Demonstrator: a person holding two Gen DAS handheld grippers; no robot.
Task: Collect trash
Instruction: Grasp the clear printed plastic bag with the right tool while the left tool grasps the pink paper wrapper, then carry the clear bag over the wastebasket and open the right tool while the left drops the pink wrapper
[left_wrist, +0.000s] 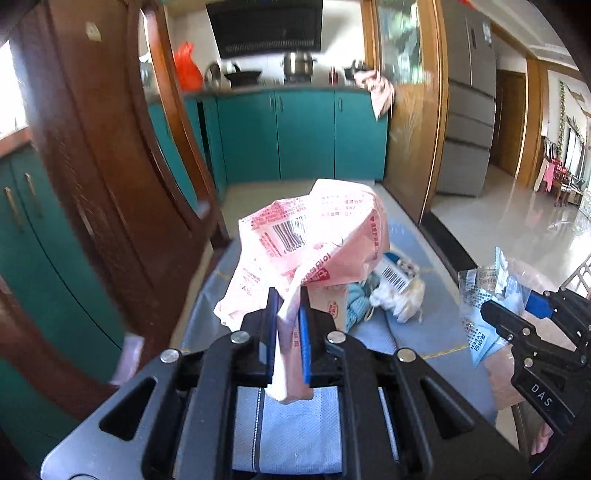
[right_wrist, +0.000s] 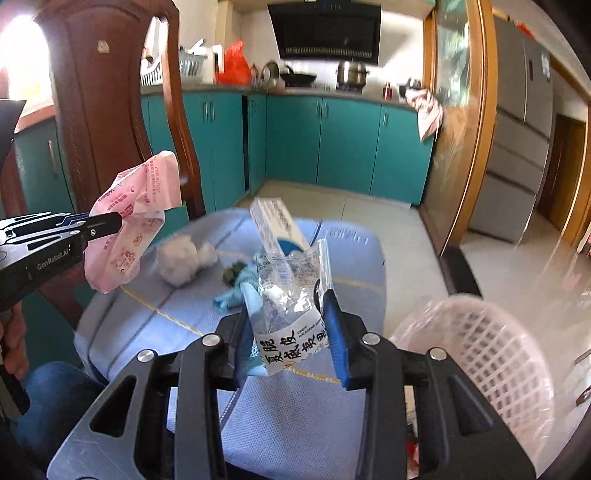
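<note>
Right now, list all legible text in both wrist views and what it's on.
"DAS": right gripper body, left wrist view.
"GenRobot.AI", last letters partly cut off: left gripper body, right wrist view.
Large black Chinese characters on the clear wrapper: visible, not reliably readable; small Latin line blurred.
Pink wrapper: red print and barcode, too blurred.
White box: print blurred.

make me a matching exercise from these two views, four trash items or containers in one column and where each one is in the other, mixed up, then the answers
Column one
1. pink wrapper
2. clear printed bag
3. white crumpled tissue
4. white mesh basket

Column two
A. lying on the blue cloth
B. pinched in the left gripper
C. low at the right, beside the table
D. between the fingers of the right gripper

Pairs: 1-B, 2-D, 3-A, 4-C
</note>
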